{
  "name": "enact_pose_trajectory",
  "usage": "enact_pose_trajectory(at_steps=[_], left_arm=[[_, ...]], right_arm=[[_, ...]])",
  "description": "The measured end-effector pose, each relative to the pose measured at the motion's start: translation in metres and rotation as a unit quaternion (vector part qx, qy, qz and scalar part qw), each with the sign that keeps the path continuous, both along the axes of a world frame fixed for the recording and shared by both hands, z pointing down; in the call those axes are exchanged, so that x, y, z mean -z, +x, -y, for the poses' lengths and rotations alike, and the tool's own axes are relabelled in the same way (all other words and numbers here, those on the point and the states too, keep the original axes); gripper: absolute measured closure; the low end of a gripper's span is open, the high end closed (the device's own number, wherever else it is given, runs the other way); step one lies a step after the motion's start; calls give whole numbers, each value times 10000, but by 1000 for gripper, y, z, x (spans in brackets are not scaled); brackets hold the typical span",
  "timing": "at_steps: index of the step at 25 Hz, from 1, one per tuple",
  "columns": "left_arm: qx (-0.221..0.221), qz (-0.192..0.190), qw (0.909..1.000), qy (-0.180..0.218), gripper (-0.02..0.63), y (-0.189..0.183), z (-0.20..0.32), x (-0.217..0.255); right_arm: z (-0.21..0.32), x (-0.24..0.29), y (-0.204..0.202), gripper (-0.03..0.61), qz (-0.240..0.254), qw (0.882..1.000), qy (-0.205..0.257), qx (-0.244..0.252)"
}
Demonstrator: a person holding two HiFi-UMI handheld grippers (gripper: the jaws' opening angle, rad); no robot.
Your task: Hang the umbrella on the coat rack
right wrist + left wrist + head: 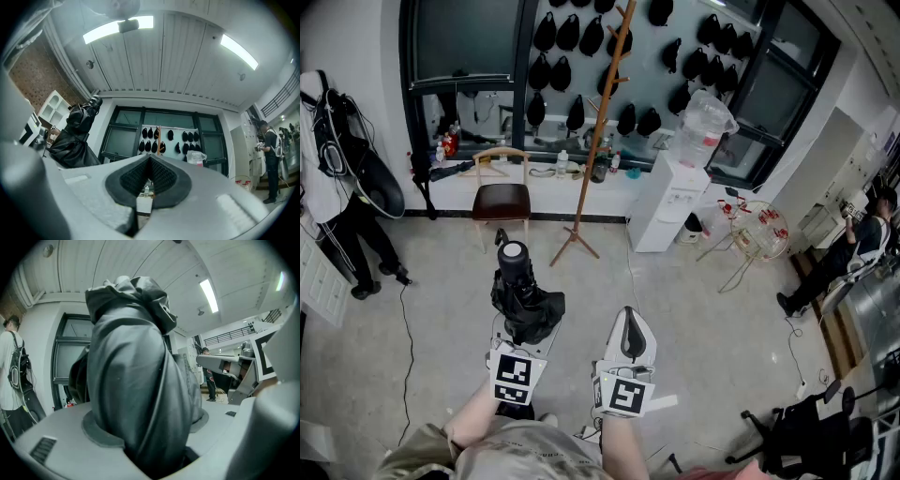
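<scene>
Most of the head view is pale floor (694, 319), running out to a dark window wall hung with rows of black caps (572, 33). One tall wooden coat rack (598, 131) stands on splayed feet near that wall, its pegs bare as far as can be seen. To its right is a white water dispenser (673, 202) with a clear bottle on top, and to its left a wooden chair (502, 195) with a dark seat. The black folded umbrella (525, 298) is well apart from the rack, held up over the floor just in front of the person, one rounded end pointing upward. The left gripper (523, 328) has its jaws part-way apart and clamped on the umbrella's bunched fabric, which fills the gap between the pads in the left gripper view. The right gripper (629, 319) sits just beside it, jaws pressed fully together with nothing between them.
</scene>
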State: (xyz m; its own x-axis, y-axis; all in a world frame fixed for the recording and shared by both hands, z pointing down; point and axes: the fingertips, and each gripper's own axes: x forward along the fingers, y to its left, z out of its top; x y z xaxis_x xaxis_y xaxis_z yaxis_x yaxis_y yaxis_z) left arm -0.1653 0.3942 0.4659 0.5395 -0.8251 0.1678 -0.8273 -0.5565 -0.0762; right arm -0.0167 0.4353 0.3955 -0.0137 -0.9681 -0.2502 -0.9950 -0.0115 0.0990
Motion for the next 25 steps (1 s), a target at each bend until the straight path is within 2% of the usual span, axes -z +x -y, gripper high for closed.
enact_pose_trajectory(at_steps=[11, 21, 23, 25], left_arm=[[-165, -8, 9998, -112, 314, 0, 14, -5], [-521, 138, 9984, -190, 314, 16, 64, -14], [-630, 119, 9976, -256, 314, 19, 79, -16], [-733, 101, 9967, -321, 314, 24, 95, -19]], right_arm=[[10, -4, -1, 580, -15, 9999, -73, -118], [51, -8, 12, 580, 2, 9992, -180, -356], [65, -7, 13, 578, 98, 9994, -191, -258], [80, -10, 16, 578, 393, 9990, -190, -39]])
